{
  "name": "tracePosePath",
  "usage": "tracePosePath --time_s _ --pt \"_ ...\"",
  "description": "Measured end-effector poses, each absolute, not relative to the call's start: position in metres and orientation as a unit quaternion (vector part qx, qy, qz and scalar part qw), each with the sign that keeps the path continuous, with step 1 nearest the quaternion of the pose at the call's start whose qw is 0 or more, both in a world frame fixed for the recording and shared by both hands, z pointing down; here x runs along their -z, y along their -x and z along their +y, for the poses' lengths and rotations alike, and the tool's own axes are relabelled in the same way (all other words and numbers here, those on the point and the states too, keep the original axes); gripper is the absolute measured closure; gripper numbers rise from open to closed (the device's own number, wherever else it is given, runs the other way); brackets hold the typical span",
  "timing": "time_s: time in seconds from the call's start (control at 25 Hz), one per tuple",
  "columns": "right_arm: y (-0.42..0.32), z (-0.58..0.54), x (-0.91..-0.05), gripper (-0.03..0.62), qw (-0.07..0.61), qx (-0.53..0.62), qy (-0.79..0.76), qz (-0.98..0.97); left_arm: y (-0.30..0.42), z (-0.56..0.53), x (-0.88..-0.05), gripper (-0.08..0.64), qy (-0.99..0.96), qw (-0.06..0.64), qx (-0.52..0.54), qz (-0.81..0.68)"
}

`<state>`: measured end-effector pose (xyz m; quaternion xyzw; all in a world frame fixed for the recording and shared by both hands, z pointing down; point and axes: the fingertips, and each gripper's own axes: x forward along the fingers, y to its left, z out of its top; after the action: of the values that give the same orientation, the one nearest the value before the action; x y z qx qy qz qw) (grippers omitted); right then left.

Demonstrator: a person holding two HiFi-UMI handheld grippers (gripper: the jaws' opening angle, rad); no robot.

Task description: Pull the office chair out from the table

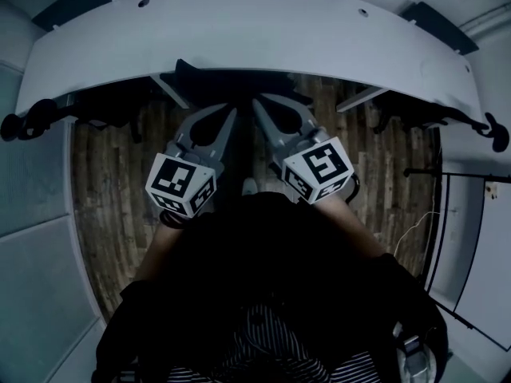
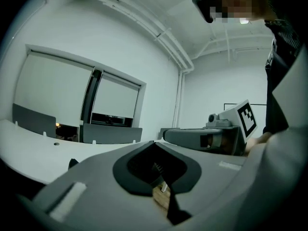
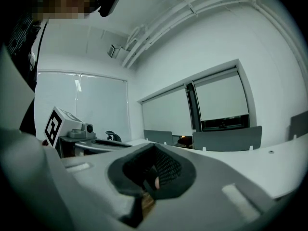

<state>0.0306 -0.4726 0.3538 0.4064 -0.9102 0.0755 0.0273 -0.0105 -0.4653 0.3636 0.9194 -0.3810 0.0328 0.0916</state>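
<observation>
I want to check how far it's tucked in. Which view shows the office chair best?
The head view: the dark chair sits tucked at the white table's edge. The right gripper view shows only a patch of its mesh past the jaws. The left gripper view shows just a dark scrap, too small to identify.

I hold my left gripper (image 1: 231,116) and right gripper (image 1: 258,107) side by side, tips converging, both with jaws closed.
</observation>
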Motion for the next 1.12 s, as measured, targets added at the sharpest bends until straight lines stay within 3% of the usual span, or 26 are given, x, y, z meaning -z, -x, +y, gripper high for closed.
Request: tracePosePath --time_s 0.52,1.12 --pt "-0.029 -0.533 -0.346 0.594 0.024 -0.081 -0.405 -0.91 0.039 -0.529 -0.358 0.558 -0.914 0.087 -0.04 -0.395" --pt "-0.041 -0.58 -0.342 0.594 0.042 -0.08 -0.469 -0.878 0.034 -0.569 -0.357 0.558 -0.953 0.083 -0.053 -0.285"
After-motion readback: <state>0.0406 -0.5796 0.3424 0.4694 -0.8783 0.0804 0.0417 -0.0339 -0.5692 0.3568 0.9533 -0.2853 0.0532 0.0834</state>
